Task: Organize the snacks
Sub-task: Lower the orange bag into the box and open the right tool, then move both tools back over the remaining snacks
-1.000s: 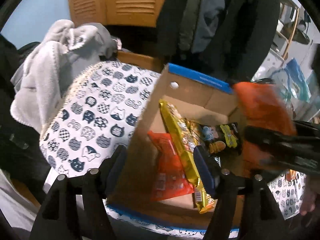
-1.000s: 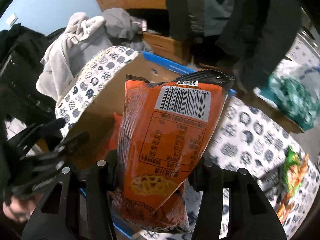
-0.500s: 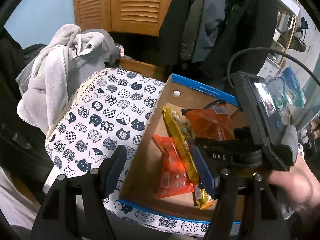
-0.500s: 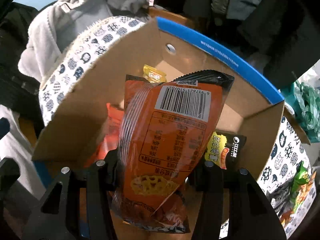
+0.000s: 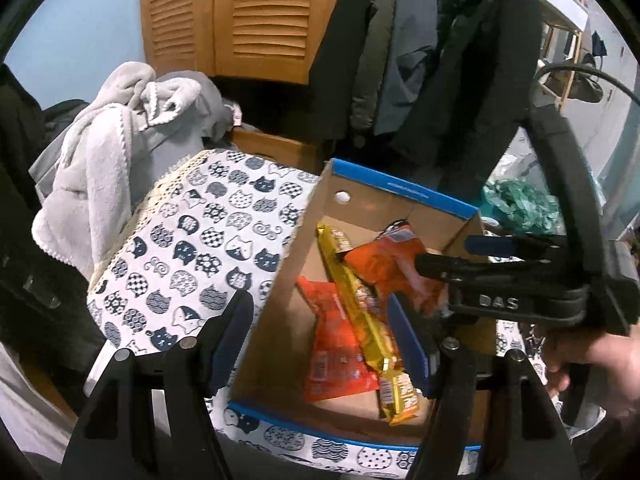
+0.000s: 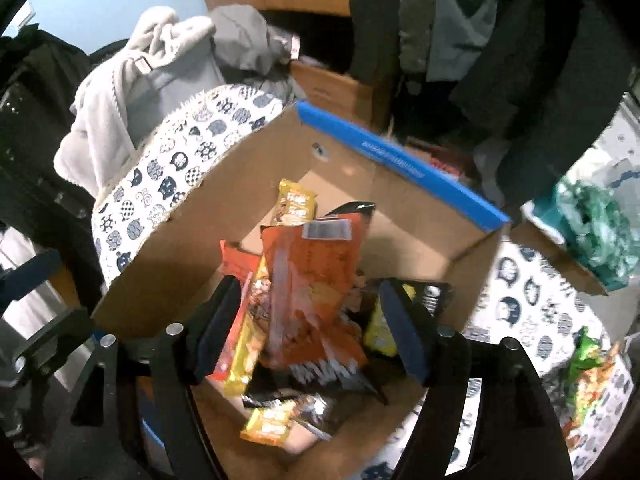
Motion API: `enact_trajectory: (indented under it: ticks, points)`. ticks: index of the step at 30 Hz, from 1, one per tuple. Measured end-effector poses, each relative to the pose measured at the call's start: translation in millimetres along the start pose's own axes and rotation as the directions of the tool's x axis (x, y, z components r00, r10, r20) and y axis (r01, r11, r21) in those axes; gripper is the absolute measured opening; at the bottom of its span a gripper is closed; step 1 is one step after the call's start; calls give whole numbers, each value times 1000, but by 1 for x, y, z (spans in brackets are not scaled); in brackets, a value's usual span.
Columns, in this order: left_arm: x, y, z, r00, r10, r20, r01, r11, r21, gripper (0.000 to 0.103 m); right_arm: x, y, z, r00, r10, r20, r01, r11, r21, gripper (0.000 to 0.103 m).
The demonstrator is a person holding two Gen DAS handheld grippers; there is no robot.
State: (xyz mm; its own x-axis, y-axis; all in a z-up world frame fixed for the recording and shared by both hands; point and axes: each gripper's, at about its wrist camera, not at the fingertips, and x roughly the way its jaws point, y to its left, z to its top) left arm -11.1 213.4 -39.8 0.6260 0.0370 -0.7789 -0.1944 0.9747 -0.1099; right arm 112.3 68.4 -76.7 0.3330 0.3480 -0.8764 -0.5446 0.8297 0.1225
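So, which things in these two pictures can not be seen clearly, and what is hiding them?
- Orange snack bag: motion-blurred in the right wrist view, print unreadable; the right gripper, jaws just opened, no longer presses it.
- Black snack pack, right wrist view: mostly behind a gripper finger.
- Cardboard box floor, left wrist view: its right part is hidden by the right gripper's body.
- Green packets, right wrist view: cut off by the edge.

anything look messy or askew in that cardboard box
Yes. The orange crinkly snack bag lies tilted across the long yellow wrapped bar in the blue-rimmed cardboard box, just released by the right gripper, whose jaws have just been opening. Nothing looks spilled or torn.
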Motion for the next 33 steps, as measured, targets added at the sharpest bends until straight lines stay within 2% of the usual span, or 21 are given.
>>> enact_trajectory:
  ticks: [3,6,15,21,24,33]
  points:
    - [-2,-9,1,1000,-12,7,12,1000,16,72,-20,-14,-10,1000,-8,15,8,1000,21,73]
    - [-4,-20,1,999,-29,19,28,999,34,78,-37,-30,-23,999,-24,30,22,999,47,73]
    - [-4,-61,0,995,-96,-2,95,992,87,78,-86,-82,-75,995,-80,52,74,992,105,77]
    - [-8,-97,-3,996,-87,10,84,983,165,83,-115,-114,-106,989,-132,70,119,980,160,79]
    - [-7,-113,-4,995,-96,-8,96,978,184,83,-126,-129,-121,987,-136,82,118,974,194,80]
    - [-3,-164,-13,994,-104,-11,103,950,293,87,-141,-166,-164,981,-182,69,159,953,259,81]
